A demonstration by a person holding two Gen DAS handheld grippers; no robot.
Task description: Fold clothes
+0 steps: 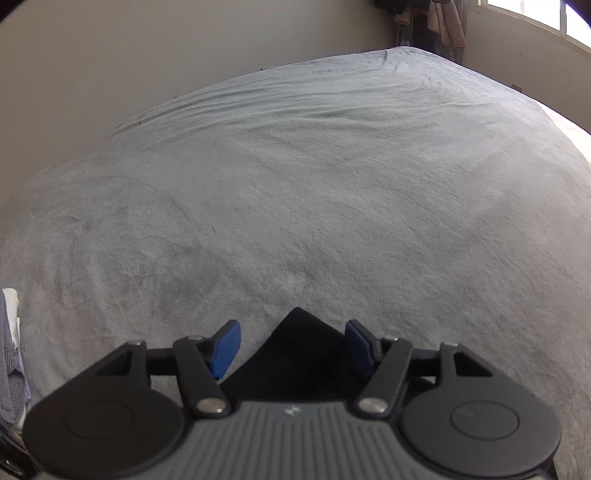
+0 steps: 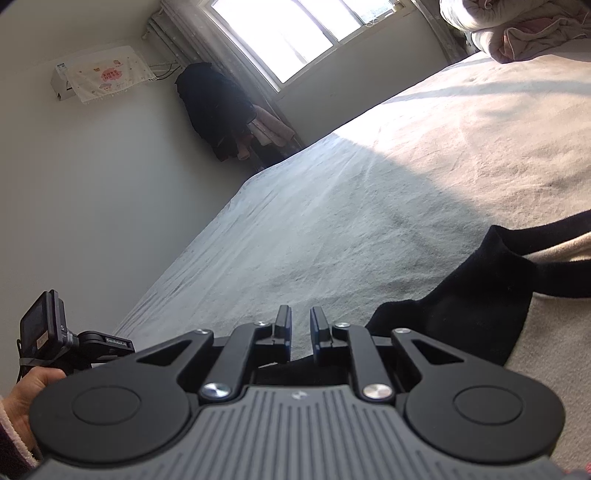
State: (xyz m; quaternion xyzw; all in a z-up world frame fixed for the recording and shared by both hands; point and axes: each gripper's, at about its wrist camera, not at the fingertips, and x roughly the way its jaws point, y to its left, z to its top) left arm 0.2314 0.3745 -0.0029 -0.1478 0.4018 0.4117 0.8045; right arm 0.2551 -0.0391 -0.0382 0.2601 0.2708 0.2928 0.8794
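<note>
A black garment (image 1: 295, 354) lies on the grey-covered bed (image 1: 295, 192), one pointed corner poking up between the fingers of my left gripper (image 1: 293, 347). That gripper is open: its blue pads (image 1: 225, 347) stand clear of the cloth on both sides. In the right wrist view the same black garment (image 2: 461, 291) spreads from the right and runs under my right gripper (image 2: 300, 338). The right gripper's jaws are only a narrow gap apart, and the bed sheet (image 2: 314, 229) shows through the gap. I see no cloth pressed between its fingertips.
A hand (image 2: 26, 391) holds the other gripper's handle and its camera (image 2: 44, 328) at the lower left. A pile of bedding (image 2: 517, 26) sits at the far end of the bed. Dark clothes (image 2: 214, 107) hang in the corner by the window. Folded grey cloth (image 1: 9, 354) lies at the left edge.
</note>
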